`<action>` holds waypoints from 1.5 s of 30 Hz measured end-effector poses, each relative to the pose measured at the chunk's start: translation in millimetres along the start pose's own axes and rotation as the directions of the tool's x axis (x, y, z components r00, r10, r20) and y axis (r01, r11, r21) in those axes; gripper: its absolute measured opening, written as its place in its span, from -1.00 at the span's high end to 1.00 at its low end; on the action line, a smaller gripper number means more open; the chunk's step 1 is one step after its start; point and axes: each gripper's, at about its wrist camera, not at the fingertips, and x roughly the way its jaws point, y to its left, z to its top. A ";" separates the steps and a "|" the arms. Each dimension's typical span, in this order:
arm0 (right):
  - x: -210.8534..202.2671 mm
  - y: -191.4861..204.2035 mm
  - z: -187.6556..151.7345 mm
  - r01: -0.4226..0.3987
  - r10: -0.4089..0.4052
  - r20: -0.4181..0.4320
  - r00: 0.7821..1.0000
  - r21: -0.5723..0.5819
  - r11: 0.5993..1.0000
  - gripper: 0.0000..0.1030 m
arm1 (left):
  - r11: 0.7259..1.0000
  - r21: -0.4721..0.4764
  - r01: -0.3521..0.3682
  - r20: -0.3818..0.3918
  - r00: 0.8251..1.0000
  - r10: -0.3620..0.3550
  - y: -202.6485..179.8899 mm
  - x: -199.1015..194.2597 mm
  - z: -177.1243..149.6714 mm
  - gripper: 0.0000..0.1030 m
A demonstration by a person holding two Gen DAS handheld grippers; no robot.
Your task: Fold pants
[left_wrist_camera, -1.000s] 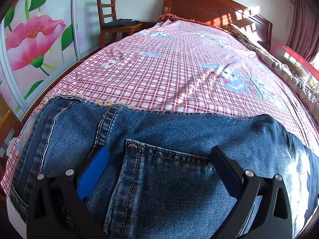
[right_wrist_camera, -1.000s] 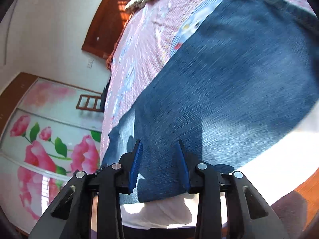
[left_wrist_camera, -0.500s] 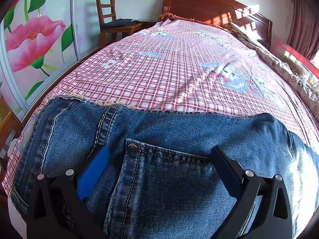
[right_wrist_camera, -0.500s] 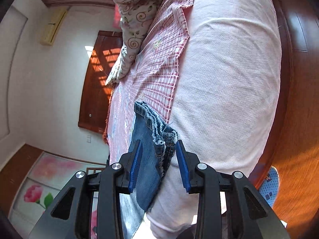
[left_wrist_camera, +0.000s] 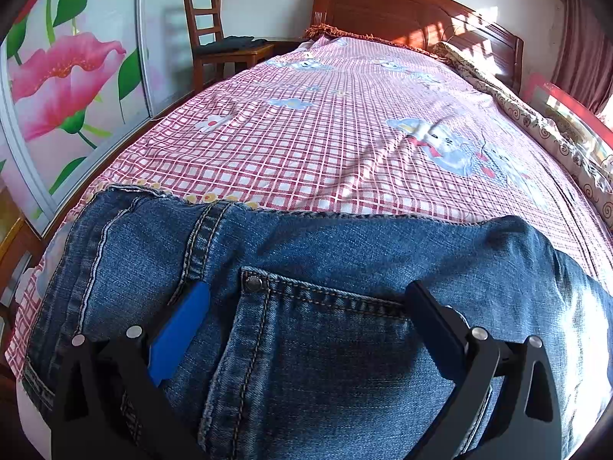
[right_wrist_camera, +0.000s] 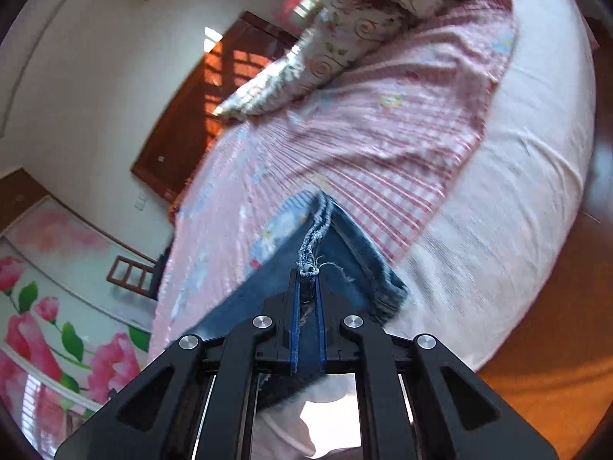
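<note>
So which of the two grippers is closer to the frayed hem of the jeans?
Right. The right gripper is shut on the frayed hem itself. The left gripper sits open over the back pocket, at the waist end.

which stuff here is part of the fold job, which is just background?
Job: jeans; frayed hem clamped in right claw; left claw open over the back pocket.
Background: checked bedsheet, wooden chair, headboard, floral quilt.

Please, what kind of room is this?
Very likely a home bedroom: a bed with a wooden headboard and a pink checked sheet, a wooden chair against the wall, and a flower-printed sliding door.
</note>
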 end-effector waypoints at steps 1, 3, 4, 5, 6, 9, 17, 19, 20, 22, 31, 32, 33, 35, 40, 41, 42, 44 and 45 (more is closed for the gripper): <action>-3.8 4.6 1.5 -0.048 0.049 0.041 0.998 -0.034 0.998 0.88 | 1.000 0.000 0.001 0.001 1.000 -0.001 -0.2 -0.5 0.5 -0.96; 11.7 -13.3 0.5 0.004 -0.004 -0.009 1.000 0.022 1.000 0.88 | 1.000 -0.001 0.003 0.002 1.000 -0.003 -0.3 -1.3 0.8 -0.96; 22.2 -31.0 -2.8 0.044 -0.041 -0.043 0.998 0.088 0.995 0.88 | 1.000 -0.001 0.003 0.002 1.000 -0.003 -0.1 -1.3 0.9 -0.96; 31.9 -50.6 -10.4 0.103 -0.090 -0.089 0.992 0.151 0.983 0.89 | 1.000 -0.002 0.005 0.002 1.000 -0.005 0.1 -1.3 0.8 -0.96; 36.0 -58.3 -15.3 0.104 -0.088 -0.096 0.992 0.180 0.978 0.89 | 1.000 -0.003 0.007 0.003 1.000 -0.007 0.3 -1.9 1.0 -0.96; 30.6 -48.8 -19.2 0.104 -0.098 -0.046 0.994 0.160 0.982 0.89 | 1.000 -0.004 0.011 0.004 1.000 -0.011 0.3 -2.5 0.8 -0.96; 1.2 -62.9 -19.7 0.046 -0.063 0.052 0.997 0.287 0.957 0.19 | 1.000 -0.005 0.014 0.006 1.000 -0.014 1.3 -2.9 0.7 -0.96; 5.1 -63.2 -19.8 0.046 -0.058 0.036 0.998 0.271 0.961 0.19 | 1.000 -0.005 0.015 0.005 1.000 -0.015 1.2 -2.7 0.8 -0.96; 8.5 -59.3 -19.5 0.068 -0.076 0.022 0.997 0.234 0.970 0.19 | 1.000 -0.004 0.014 0.005 1.000 -0.014 1.1 -2.7 0.8 -0.96; 15.7 -53.8 -19.5 0.056 -0.058 0.005 0.998 0.190 0.980 0.19 | 1.000 -0.004 0.014 0.005 1.000 -0.014 1.2 -2.6 0.8 -0.96; 34.4 -48.3 -19.2 0.109 -0.109 -0.016 0.994 -0.030 0.994 0.19 | 1.000 -0.005 0.015 0.006 1.000 -0.015 0.9 -2.9 0.7 -0.96; 33.6 -47.0 -22.0 0.112 -0.113 -0.013 0.994 -0.056 0.992 0.19 | 1.000 -0.005 0.016 0.006 1.000 -0.016 1.3 -2.8 0.8 -0.96; 33.3 -45.4 -24.3 0.120 -0.122 -0.014 0.992 -0.084 0.989 0.19 | 1.000 -0.006 0.016 0.006 1.000 -0.016 1.3 -2.8 0.8 -0.96; 34.9 -43.1 -25.9 0.136 -0.140 -0.020 0.990 -0.131 0.982 0.19 | 1.000 -0.006 0.017 0.007 1.000 -0.017 1.2 -3.1 0.8 -0.96; 37.3 -35.8 -25.3 0.190 -0.203 -0.040 0.978 -0.212 0.959 0.50 | 1.000 -0.006 0.017 0.006 1.000 -0.017 1.3 -3.1 0.8 -0.96; 37.2 -35.0 -24.9 0.191 -0.206 -0.048 0.977 -0.215 0.958 0.52 | 1.000 -0.006 0.018 0.006 1.000 -0.018 1.4 -3.1 0.8 -0.96; 37.8 -33.5 -23.5 0.191 -0.208 -0.055 0.977 -0.218 0.957 0.54 | 1.000 -0.007 0.018 0.007 1.000 -0.018 1.3 -3.2 0.8 -0.96; 36.2 -34.3 -18.6 0.172 -0.185 -0.067 0.980 -0.171 0.970 0.60 | 1.000 -0.006 0.018 0.006 1.000 -0.018 1.3 -3.1 0.8 -0.96; 34.0 -34.7 -17.1 0.164 -0.175 -0.069 0.982 -0.142 0.976 0.61 | 1.000 -0.007 0.018 0.006 1.000 -0.018 1.3 -3.1 0.7 -0.96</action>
